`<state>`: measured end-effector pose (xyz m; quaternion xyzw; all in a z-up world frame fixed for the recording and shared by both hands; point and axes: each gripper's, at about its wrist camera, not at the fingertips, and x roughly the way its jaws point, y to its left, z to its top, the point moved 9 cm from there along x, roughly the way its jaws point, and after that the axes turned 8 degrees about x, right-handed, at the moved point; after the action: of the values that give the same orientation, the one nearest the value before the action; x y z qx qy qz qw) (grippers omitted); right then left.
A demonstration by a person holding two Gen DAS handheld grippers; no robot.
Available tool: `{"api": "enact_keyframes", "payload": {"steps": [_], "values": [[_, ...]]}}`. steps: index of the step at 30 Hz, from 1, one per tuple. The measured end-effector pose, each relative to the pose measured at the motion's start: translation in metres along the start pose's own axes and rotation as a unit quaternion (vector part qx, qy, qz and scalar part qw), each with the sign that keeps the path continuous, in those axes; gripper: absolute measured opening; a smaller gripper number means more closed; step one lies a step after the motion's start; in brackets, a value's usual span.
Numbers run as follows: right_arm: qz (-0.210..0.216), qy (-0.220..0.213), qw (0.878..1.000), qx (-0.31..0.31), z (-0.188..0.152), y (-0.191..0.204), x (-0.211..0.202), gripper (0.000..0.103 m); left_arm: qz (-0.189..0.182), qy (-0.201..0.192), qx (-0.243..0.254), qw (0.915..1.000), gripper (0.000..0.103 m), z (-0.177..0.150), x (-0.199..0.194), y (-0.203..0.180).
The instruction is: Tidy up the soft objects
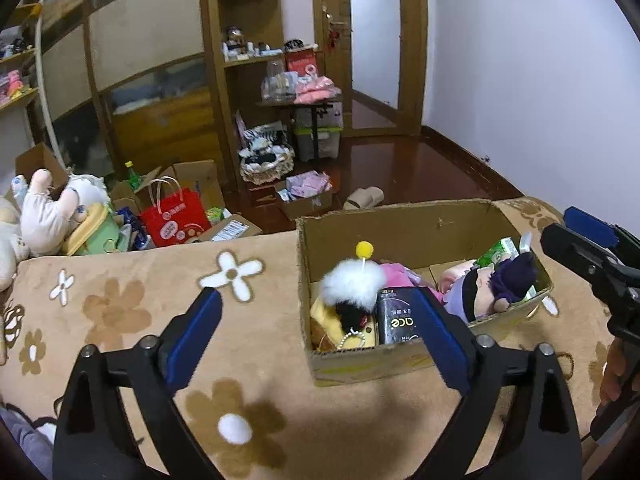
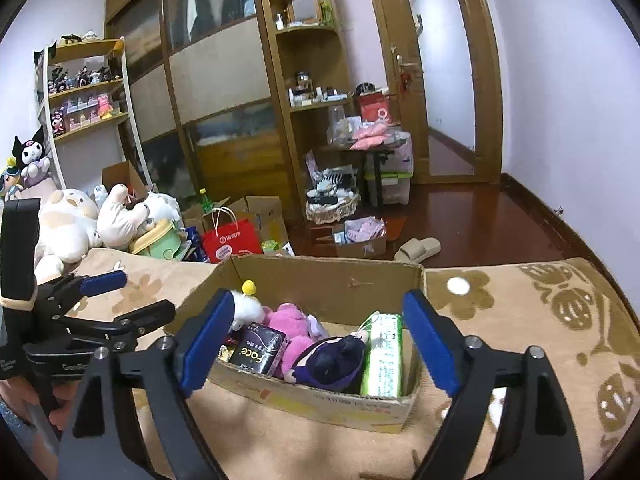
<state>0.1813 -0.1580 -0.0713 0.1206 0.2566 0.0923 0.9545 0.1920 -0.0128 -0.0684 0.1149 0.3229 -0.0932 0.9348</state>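
A cardboard box (image 1: 400,224) (image 2: 332,280) stands on a tan flowered blanket. In it lie a white fluffy toy with a yellow ball (image 1: 352,284) (image 2: 248,308), a pink plush (image 2: 290,324), a doll with a dark purple hat (image 1: 496,284) (image 2: 332,360), a black tissue pack (image 1: 398,320) (image 2: 262,350) and a green tissue pack (image 2: 382,354). My left gripper (image 1: 320,332) is open and empty, just before the box's near left corner. My right gripper (image 2: 320,344) is open and empty, its fingers framing the box's near side. Each gripper shows in the other's view, the left (image 2: 120,296) and the right (image 1: 576,236).
Large plush toys (image 2: 76,220) pile up at the blanket's far left beside a red paper bag (image 2: 230,238). Cardboard boxes, a basket (image 2: 332,200), a slipper (image 2: 418,250) and a small table stand on the dark wood floor beyond. Wardrobe and shelves line the back wall.
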Motion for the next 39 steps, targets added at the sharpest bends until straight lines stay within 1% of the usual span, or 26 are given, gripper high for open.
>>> {"api": "enact_keyframes", "payload": {"steps": [2,4,8,12,15,18,26,32,39], "values": [[-0.001,-0.002,1.0,-0.003,0.001,0.002,-0.009,0.099,0.004,-0.008,-0.002,1.0,0.097,0.0,-0.011,0.002],[-0.002,-0.01,1.0,-0.002,0.004,0.003,-0.019,0.103,0.009,-0.015,-0.004,0.9998,0.097,0.001,-0.023,0.003],[-0.004,-0.02,1.0,0.002,0.007,0.003,-0.04,0.103,0.018,-0.033,-0.01,0.9992,0.1,0.003,-0.047,0.007],[-0.013,-0.034,0.999,0.002,0.009,0.001,-0.062,0.103,0.022,-0.041,-0.014,0.9988,0.1,0.001,-0.065,0.006],[-0.018,-0.046,0.999,0.004,0.013,-0.002,-0.081,0.103,0.035,-0.053,-0.005,0.998,0.1,-0.002,-0.079,0.005],[-0.023,-0.052,0.998,0.002,0.015,-0.003,-0.095,0.103,0.043,-0.055,0.007,0.9975,0.1,-0.004,-0.089,0.002],[-0.034,-0.072,0.997,-0.011,0.017,-0.001,-0.129,0.103,0.051,-0.065,0.015,0.9965,0.1,-0.013,-0.117,-0.005],[-0.038,-0.075,0.996,-0.015,0.01,0.0,-0.139,0.103,0.056,-0.066,0.022,0.9961,0.1,-0.023,-0.133,-0.009],[-0.044,-0.069,0.997,-0.013,-0.007,-0.003,-0.143,0.103,0.06,-0.066,0.027,0.9957,0.1,-0.026,-0.138,-0.01]]}}
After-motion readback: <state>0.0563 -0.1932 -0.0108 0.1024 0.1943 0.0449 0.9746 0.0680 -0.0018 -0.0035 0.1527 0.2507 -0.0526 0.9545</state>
